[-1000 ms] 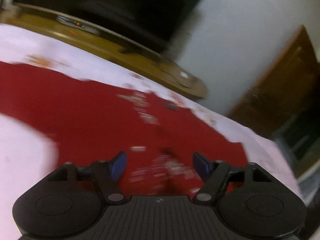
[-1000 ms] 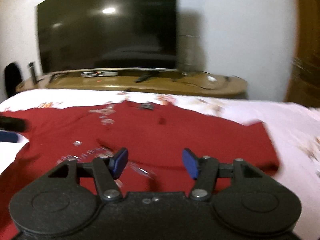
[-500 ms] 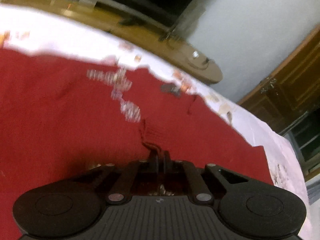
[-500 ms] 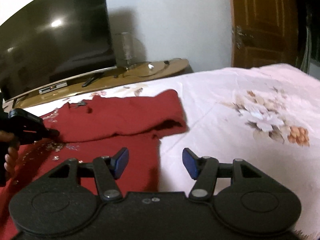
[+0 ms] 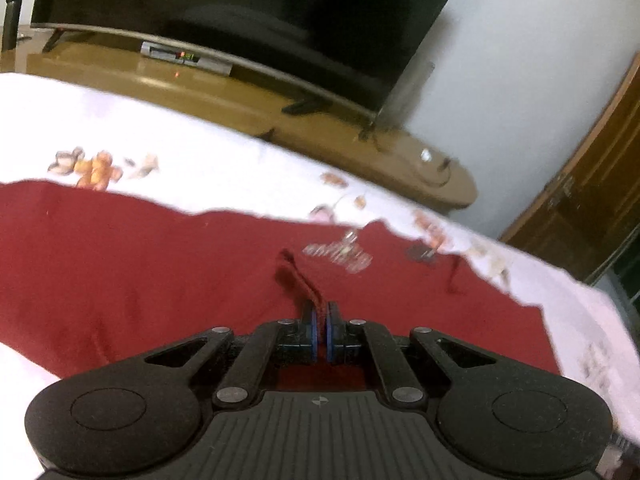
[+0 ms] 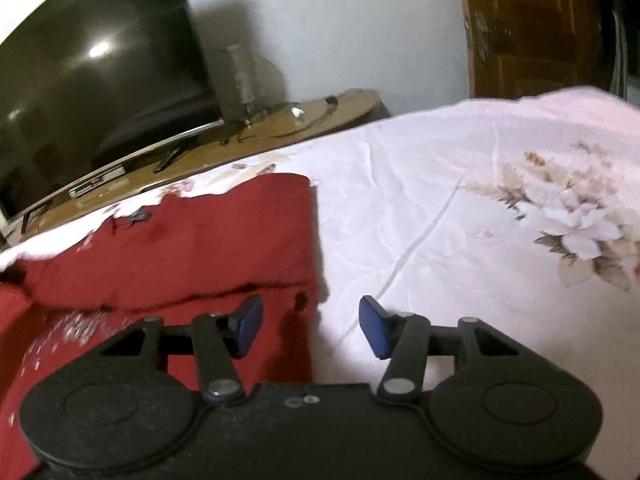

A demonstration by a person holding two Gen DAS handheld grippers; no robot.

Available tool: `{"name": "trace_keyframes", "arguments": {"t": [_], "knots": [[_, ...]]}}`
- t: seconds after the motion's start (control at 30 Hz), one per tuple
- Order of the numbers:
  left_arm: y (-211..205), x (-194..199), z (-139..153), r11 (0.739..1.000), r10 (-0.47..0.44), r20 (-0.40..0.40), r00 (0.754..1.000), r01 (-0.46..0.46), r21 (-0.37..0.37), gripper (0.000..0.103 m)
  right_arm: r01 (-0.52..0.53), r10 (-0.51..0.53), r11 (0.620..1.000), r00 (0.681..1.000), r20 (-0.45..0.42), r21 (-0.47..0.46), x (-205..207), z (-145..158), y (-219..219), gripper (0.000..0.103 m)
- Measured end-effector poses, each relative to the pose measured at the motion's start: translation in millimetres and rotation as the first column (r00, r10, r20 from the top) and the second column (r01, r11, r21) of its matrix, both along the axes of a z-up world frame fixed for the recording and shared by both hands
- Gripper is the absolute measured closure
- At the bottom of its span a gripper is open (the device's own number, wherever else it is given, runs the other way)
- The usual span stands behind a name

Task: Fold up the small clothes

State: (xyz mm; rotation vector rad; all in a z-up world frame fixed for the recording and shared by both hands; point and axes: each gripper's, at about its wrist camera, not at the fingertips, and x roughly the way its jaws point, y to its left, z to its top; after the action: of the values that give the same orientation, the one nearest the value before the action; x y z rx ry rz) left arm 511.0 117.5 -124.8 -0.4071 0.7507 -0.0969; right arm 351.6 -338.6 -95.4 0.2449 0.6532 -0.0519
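A red garment [image 5: 140,264] with a silvery print [image 5: 340,256] lies spread on a white flowered bedsheet [image 5: 200,160]. My left gripper [image 5: 320,320] is shut on a pinched ridge of the red fabric, which rises from between the blue pads. In the right wrist view the red garment [image 6: 200,248] shows a fold across it. My right gripper [image 6: 310,324] is open and empty just above the garment's right edge, its left pad [image 6: 248,326] over the red cloth and its right pad over the sheet [image 6: 440,220].
A wooden TV stand [image 5: 240,108] with a large dark television [image 5: 240,12] runs along the far edge of the bed. A wooden door [image 6: 532,28] stands at the right. The sheet has a flower print [image 6: 572,224] to the right of the garment.
My left gripper closed on the red fabric and now lifts a ridge of it. My right gripper swung right to the garment's right edge and stayed open.
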Motion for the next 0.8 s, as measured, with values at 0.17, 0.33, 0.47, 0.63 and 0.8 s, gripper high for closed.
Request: {"name": "trace_keyframes", "arguments": {"t": [0.17, 0.33, 0.47, 0.63, 0.8], "knots": [[4.4, 0.3, -17.0, 0.999, 0.000, -0.019, 1.000, 0.000, 0.046, 0.099, 0.025, -0.023, 0.999, 0.997, -0.075, 0.020, 23.0, -18.8, -11.0, 0.058], [0.2, -1.0, -26.7, 0.997, -0.018, -0.028, 0.999, 0.020, 0.071, 0.099, 0.007, -0.011, 0.999, 0.998, 0.066, 0.052, 5.8, 0.0, -14.6, 0.061], [-1.1, -1.4, -28.5, 0.997, -0.006, -0.018, 1.000, 0.007, 0.074, 0.099, -0.042, 0.042, 0.999, 0.999, 0.019, 0.004, 29.8, -6.3, -5.2, 0.076], [-5.7, -9.7, -28.6, 0.993, -0.006, 0.007, 1.000, 0.005, 0.120, 0.099, -0.105, 0.102, 0.992, 0.994, -0.039, -0.069, 36.5, -20.1, 3.8, 0.091], [1.1, -20.0, -12.3, 0.978, 0.087, 0.045, 0.995, -0.094, 0.189, 0.099, -0.125, 0.120, 0.988, 0.992, -0.048, -0.093, 37.2, -10.8, 5.1, 0.077]]}}
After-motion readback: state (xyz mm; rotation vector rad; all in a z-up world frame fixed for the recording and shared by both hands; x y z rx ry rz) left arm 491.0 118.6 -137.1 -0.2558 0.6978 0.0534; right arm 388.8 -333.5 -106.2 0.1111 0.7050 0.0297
